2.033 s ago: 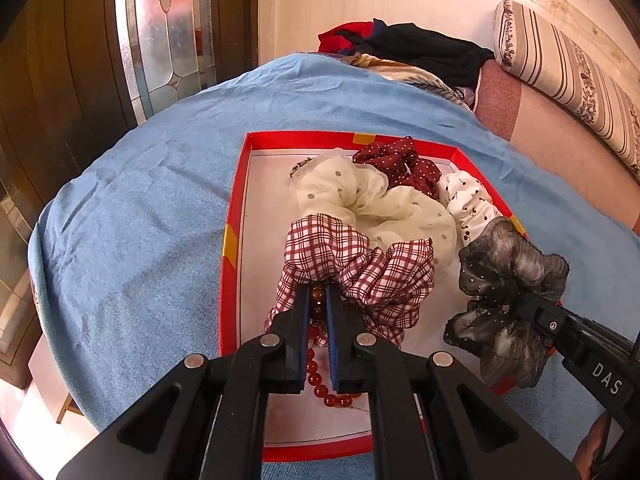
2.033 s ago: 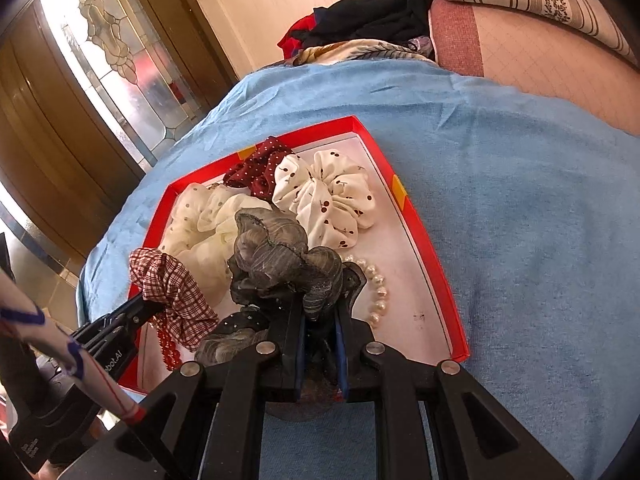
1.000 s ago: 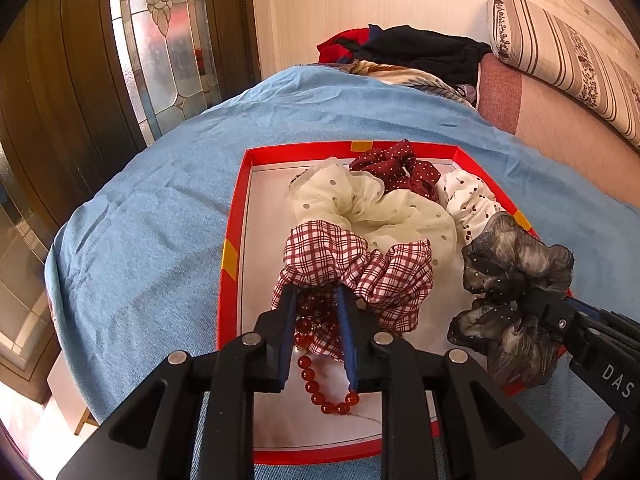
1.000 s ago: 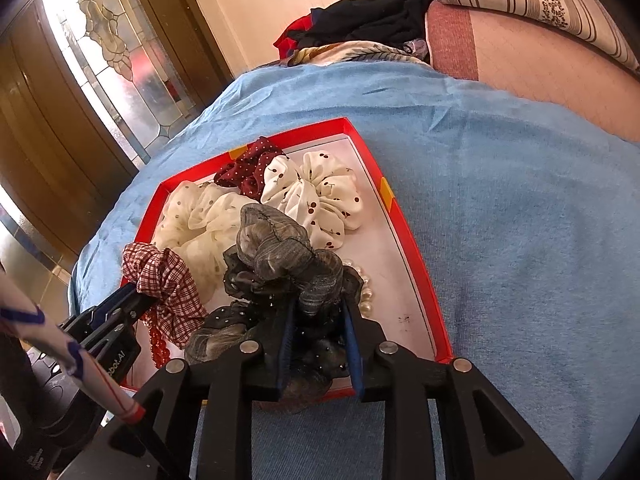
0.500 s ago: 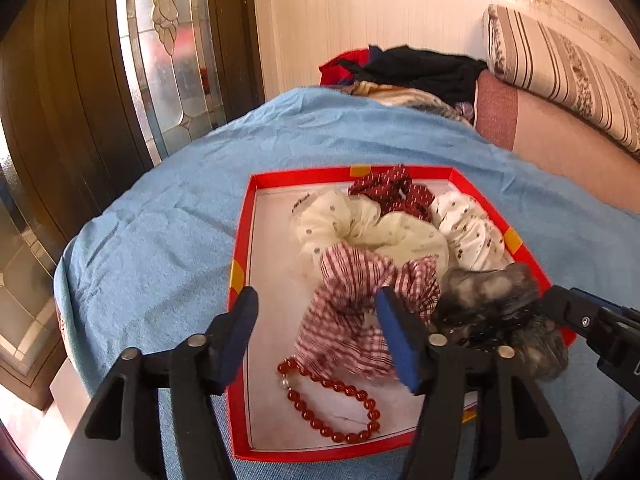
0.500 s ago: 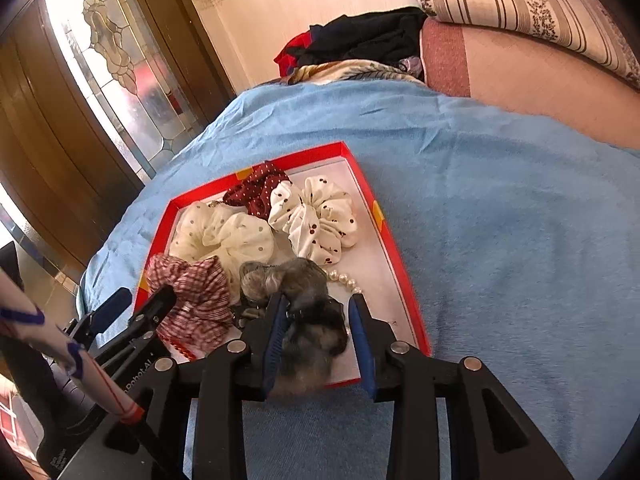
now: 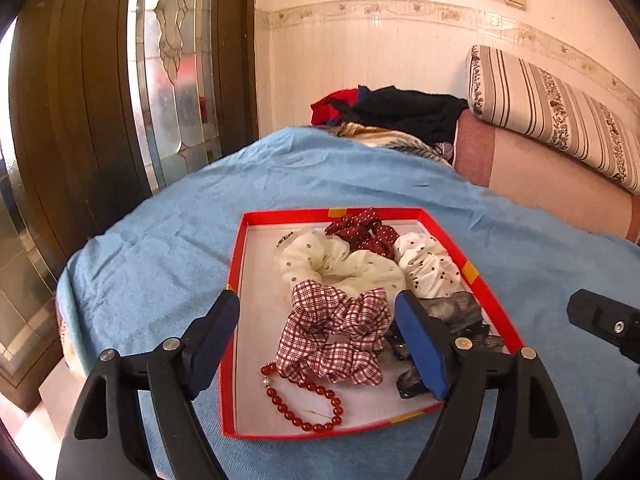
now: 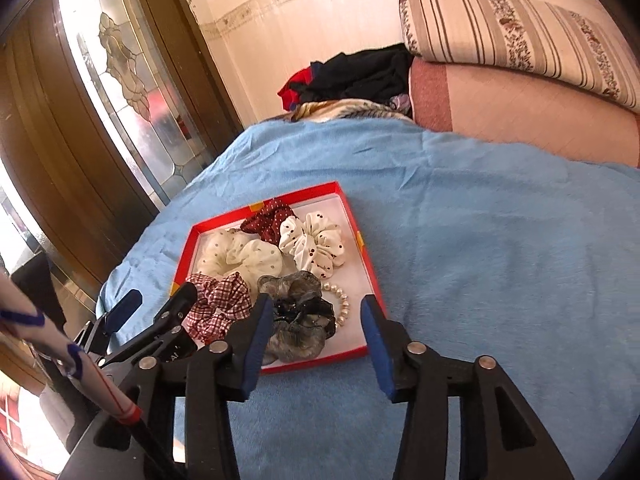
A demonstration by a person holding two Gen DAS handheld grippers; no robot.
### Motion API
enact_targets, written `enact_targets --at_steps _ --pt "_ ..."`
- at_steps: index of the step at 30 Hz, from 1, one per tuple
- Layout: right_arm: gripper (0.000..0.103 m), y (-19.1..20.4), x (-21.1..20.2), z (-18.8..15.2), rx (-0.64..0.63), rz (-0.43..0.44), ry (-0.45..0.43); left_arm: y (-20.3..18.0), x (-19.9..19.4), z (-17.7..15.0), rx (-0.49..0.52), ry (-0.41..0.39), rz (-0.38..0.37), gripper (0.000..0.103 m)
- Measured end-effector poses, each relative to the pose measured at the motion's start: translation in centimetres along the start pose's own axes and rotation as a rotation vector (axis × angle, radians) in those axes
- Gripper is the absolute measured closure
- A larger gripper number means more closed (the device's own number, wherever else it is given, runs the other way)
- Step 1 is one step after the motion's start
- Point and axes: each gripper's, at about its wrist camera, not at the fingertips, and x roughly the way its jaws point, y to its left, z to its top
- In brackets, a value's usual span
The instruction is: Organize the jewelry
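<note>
A red tray (image 7: 234, 276) (image 8: 370, 264) on the blue cloth holds several scrunchies. The plaid scrunchie (image 7: 336, 336) (image 8: 218, 304) lies near the front, with the red bead bracelet (image 7: 308, 404) beside it. The grey scrunchie (image 8: 298, 316) (image 7: 460, 316) lies at the front right next to a pearl bracelet (image 8: 342, 304). Cream (image 7: 340, 264), dark red dotted (image 7: 364, 232) and white dotted (image 7: 428, 268) scrunchies lie behind. My left gripper (image 7: 318, 344) is open and empty above the tray's front. My right gripper (image 8: 314, 344) is open and empty.
The blue cloth (image 8: 480, 260) covers the surface, with a drop at its left edge. A clothes pile (image 7: 396, 112) and a striped cushion (image 7: 552, 108) lie at the back. A wooden door with glass panes (image 7: 120, 100) stands on the left.
Both grippers opened, letting go of the plaid and grey scrunchies, which now lie in the tray. Both grippers drew back and up from the tray.
</note>
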Motion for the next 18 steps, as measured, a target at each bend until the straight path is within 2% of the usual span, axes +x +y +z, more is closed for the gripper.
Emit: enact_targets --at_steps 3,9,12,15,18 --pt "0.041 -0.2 -1.2 -0.2 -0.009 -0.009 -0.008 -0.5 -1.9 0.0 0.013 -0.02 0.014 0.014" --pt "0.035 -0.1 -4.6 -1.2 -0.049 -0.015 -0.014 -0.7 -6.5 -0.3 0.015 -0.047 0.025 0.002" --pt "0.024 0.4 -7.2 -2.0 -0.084 -0.028 -0.037 -0.6 -9.3 -0.5 0.023 -0.057 0.023 0.0" --pt "0.016 1.0 -10.1 -3.1 -0.114 -0.04 -0.068 -0.4 -12.0 -0.7 0.041 -0.049 0.055 0.0" --pt "0.016 1.4 -12.9 -4.5 -0.118 -0.048 -0.094 0.0 -15.0 -1.1 0.062 -0.058 0.042 0.0"
